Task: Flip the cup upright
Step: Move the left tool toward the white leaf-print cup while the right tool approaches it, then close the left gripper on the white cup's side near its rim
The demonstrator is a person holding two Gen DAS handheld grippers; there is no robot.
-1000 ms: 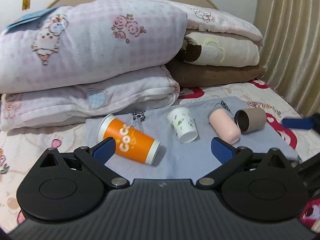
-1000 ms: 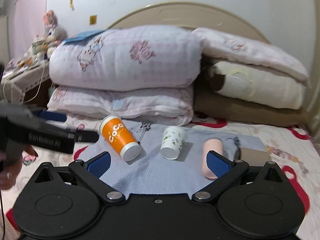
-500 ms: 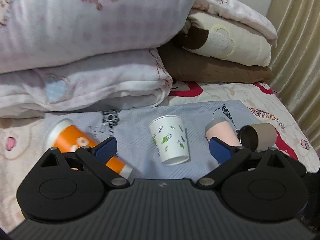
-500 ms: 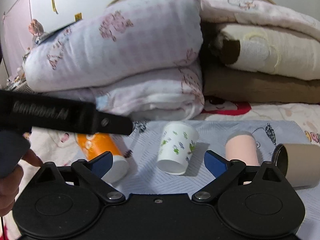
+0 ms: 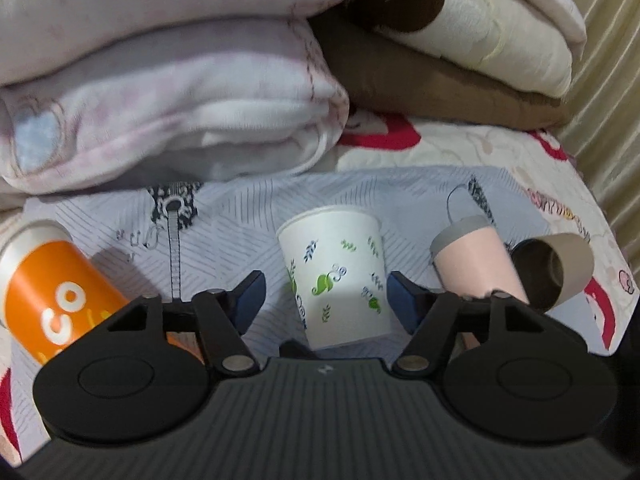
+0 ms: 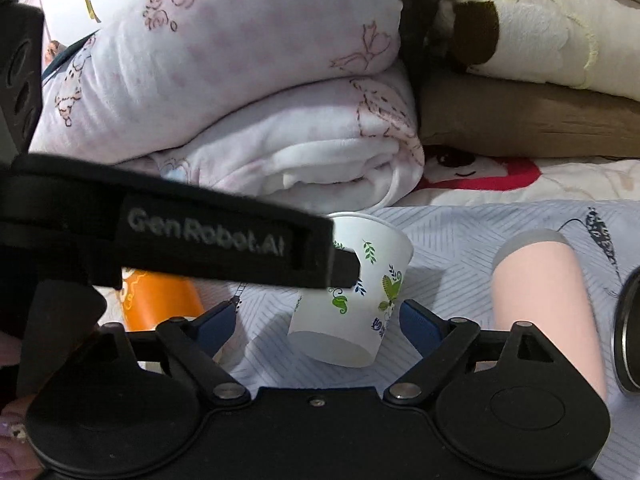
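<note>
A white paper cup with green leaf prints (image 5: 336, 276) lies tipped on the grey-blue cloth (image 5: 240, 216), its open mouth toward me. My left gripper (image 5: 324, 300) is open, its blue pads on either side of the cup, not touching. In the right wrist view the same cup (image 6: 360, 292) lies between the open pads of my right gripper (image 6: 316, 324). The black body of the left gripper (image 6: 168, 228) crosses that view and hides the cup's upper left part.
An orange cup (image 5: 52, 296) lies at left, a pink cup (image 5: 476, 260) and a brown cup (image 5: 556, 272) at right, all on their sides. Folded pink quilts (image 5: 160, 120) and brown and cream blankets (image 5: 440, 60) are stacked behind. A curtain (image 5: 612, 80) hangs at right.
Both grippers have moved forward and down toward the white cup, which now lies between each pair of pads. The left gripper's body has come further across the right wrist view.
</note>
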